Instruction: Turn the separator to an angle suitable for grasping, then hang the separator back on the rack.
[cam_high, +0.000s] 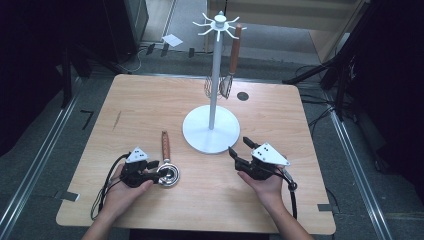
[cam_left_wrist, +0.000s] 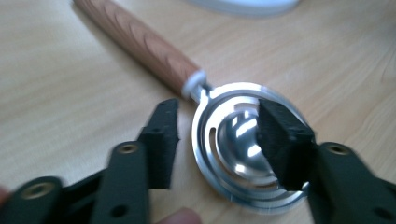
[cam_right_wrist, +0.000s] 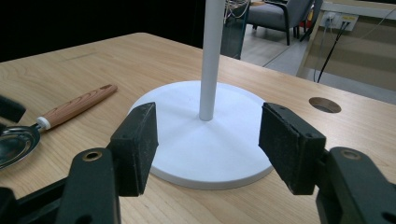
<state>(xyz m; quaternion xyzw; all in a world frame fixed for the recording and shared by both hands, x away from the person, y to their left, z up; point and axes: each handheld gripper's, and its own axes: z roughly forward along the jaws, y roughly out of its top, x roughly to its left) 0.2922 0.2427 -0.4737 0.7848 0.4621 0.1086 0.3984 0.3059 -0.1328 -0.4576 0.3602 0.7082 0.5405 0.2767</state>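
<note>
The left gripper (cam_high: 156, 171) lies low over the table (cam_high: 125, 105), jaws parted around the steel bowl of a wooden-handled egg separator (cam_left_wrist: 243, 149), its pads not pressing it. The separator lies flat left of the white stand's base (cam_high: 210, 131). The right gripper (cam_high: 241, 146) rests level, jaws wide and empty, aimed at that base.

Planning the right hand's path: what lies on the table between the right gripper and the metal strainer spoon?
Bare wood. In the high view, nothing sits between the right gripper and the spoon.
</note>
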